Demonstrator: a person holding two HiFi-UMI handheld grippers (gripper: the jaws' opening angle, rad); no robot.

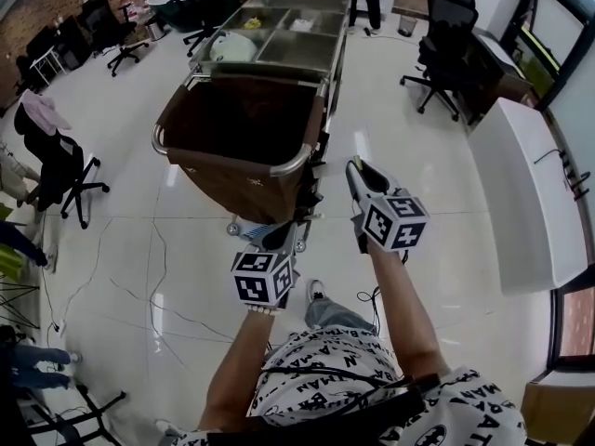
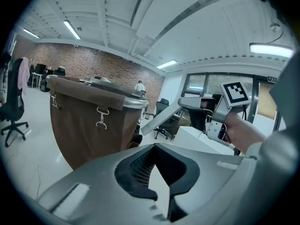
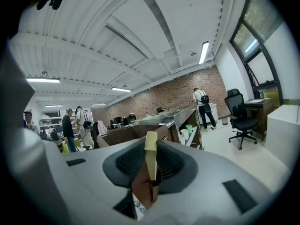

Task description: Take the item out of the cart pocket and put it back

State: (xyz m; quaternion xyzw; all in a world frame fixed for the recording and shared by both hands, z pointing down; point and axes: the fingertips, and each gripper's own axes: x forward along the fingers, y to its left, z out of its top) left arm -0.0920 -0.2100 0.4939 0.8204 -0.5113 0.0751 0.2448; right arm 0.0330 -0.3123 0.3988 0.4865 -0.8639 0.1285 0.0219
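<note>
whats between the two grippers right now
Bare white floor lies between the left gripper and the right gripper in the head view; the cart has its near corner close to their tips.

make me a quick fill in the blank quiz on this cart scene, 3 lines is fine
1. The right gripper is shut on a thin packet, while the left gripper has ____ between its jaws.
2. The bag hanging on the cart is ____ in colour.
3. The far wall of the room is built of ____.

Missing words: nothing; brown; brick
</note>
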